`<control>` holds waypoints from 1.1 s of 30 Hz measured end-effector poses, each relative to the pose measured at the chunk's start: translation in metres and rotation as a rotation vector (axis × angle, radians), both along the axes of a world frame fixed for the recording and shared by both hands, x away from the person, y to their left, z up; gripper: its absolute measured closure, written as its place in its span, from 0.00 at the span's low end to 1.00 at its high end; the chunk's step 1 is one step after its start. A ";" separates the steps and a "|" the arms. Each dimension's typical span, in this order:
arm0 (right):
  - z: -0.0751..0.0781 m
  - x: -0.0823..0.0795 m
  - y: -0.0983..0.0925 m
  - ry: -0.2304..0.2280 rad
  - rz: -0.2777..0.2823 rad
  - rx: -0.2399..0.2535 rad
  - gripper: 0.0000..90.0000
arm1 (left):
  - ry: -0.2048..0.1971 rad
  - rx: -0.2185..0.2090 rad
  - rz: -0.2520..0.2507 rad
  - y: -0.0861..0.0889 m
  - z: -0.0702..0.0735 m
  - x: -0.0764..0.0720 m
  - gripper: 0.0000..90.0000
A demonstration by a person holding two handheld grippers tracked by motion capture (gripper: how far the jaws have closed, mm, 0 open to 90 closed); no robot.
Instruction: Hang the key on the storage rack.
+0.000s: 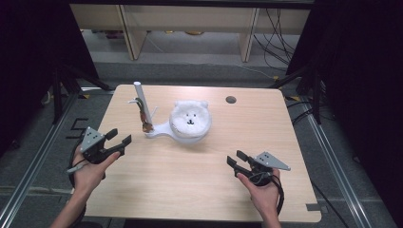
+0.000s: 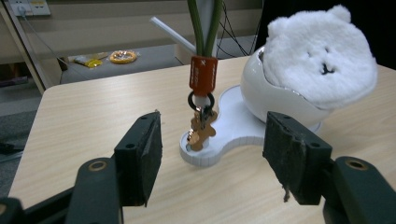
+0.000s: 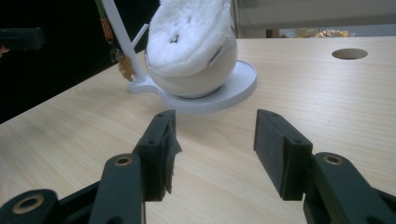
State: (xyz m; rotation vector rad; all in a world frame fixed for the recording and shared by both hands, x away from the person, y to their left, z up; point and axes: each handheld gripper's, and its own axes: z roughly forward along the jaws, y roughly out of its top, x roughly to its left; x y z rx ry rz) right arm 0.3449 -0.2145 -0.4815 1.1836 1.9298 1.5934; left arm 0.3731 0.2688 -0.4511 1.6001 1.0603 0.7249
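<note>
One white bowl [image 1: 190,135] on the bench [image 1: 190,180] held a plush bear face [image 1: 190,118]. Keys [image 2: 201,128] hung beside it on the stand's post [image 1: 142,102]. Both the left claw [image 1: 119,138] and the right claw [image 1: 236,158] stood released, grasping nothing.

Fluffy white plush bear [image 2: 321,56] in glossy white plastic bowl [image 2: 275,100], w/ matt white stand [image 2: 233,128], ahead of the tongs; pale matt wood-grain table [image 2: 93,112]; tong pads [image 2: 152,154] rough black foam.

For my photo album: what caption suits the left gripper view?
Open jaws face a keyring hanging on a white stand beside a plush bear.
</note>
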 end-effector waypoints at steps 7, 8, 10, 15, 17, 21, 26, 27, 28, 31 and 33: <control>-0.003 0.000 -0.003 0.023 -0.016 -0.003 0.55 | 0.014 0.002 0.009 0.000 -0.019 -0.020 0.41; -0.004 0.000 -0.003 0.022 -0.027 -0.006 0.55 | 0.009 0.004 0.007 0.000 -0.022 -0.021 0.41; -0.005 0.000 -0.003 0.026 -0.032 -0.009 0.55 | 0.003 0.004 0.008 0.000 -0.029 -0.025 0.41; -0.009 0.001 -0.005 0.048 -0.029 -0.005 0.55 | 0.012 0.019 0.011 0.001 -0.049 -0.035 0.40; -0.010 0.002 -0.007 0.047 -0.025 -0.021 0.55 | 0.015 0.010 0.011 0.002 -0.056 -0.037 0.40; -0.013 0.002 -0.008 0.047 -0.026 -0.036 0.55 | 0.008 0.027 0.014 0.003 -0.064 -0.041 0.40; -0.018 0.003 -0.007 0.064 -0.046 -0.030 0.55 | -0.029 0.027 0.016 0.001 -0.073 -0.042 0.40; -0.019 0.003 -0.009 0.059 -0.040 -0.036 0.55 | -0.027 0.028 0.012 0.000 -0.073 -0.042 0.40; -0.020 0.002 -0.008 0.065 -0.039 -0.029 0.55 | -0.032 0.035 0.012 0.000 -0.073 -0.043 0.40; -0.022 0.001 -0.008 0.072 -0.041 -0.029 0.55 | -0.032 0.038 0.018 0.000 -0.073 -0.043 0.40; -0.024 0.002 -0.009 0.070 -0.041 -0.032 0.55 | -0.040 0.020 0.017 0.000 -0.073 -0.042 0.40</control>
